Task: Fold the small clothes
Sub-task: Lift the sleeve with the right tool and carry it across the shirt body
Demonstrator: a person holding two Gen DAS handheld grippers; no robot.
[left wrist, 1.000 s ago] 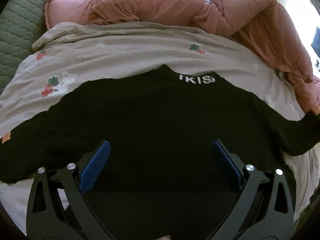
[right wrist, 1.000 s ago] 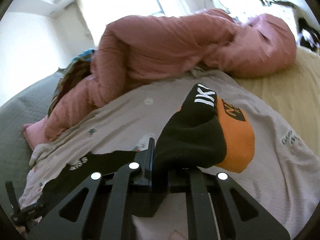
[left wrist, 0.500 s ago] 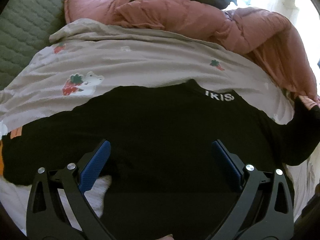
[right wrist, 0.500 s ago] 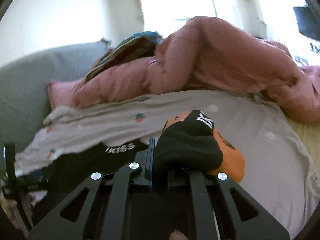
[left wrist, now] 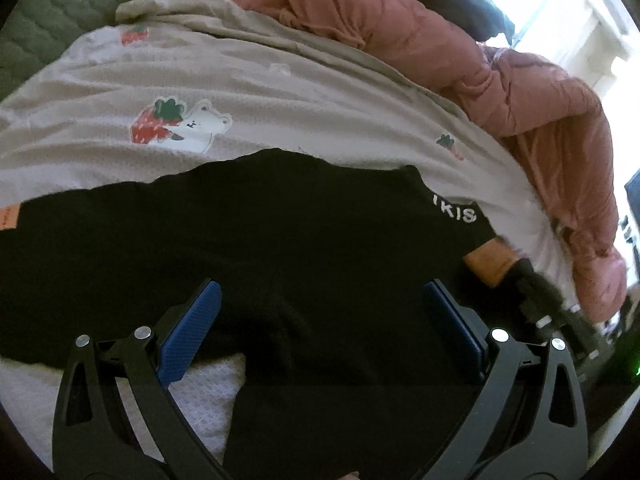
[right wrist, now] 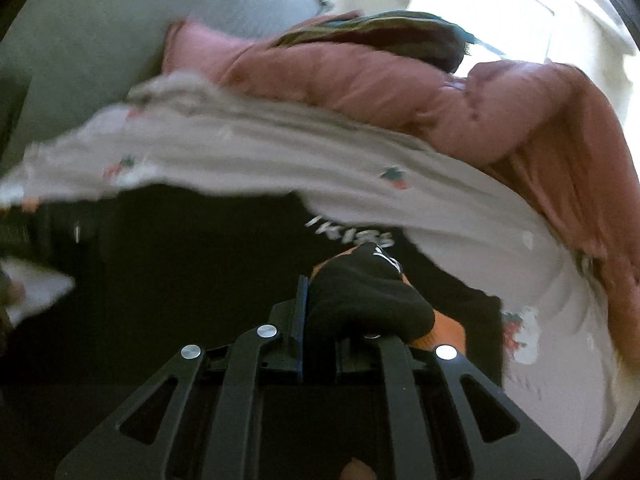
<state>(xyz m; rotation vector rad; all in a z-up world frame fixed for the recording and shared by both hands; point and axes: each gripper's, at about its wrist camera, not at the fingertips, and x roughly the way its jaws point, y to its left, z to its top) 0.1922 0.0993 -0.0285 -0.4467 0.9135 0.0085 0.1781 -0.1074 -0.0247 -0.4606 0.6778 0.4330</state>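
Pinching black sleeve [right wrist: 360, 304], right hand-held gripper [right wrist: 316, 320] blurred, left hand-held gripper [left wrist: 320, 320] wide, empty.

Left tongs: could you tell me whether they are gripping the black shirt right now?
No, the left tongs stand wide open above the black shirt, with both blue pads apart and no fabric pinched between them.

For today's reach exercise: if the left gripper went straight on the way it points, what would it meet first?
Most likely the black top spread just ahead of the open left gripper; depth is unclear.
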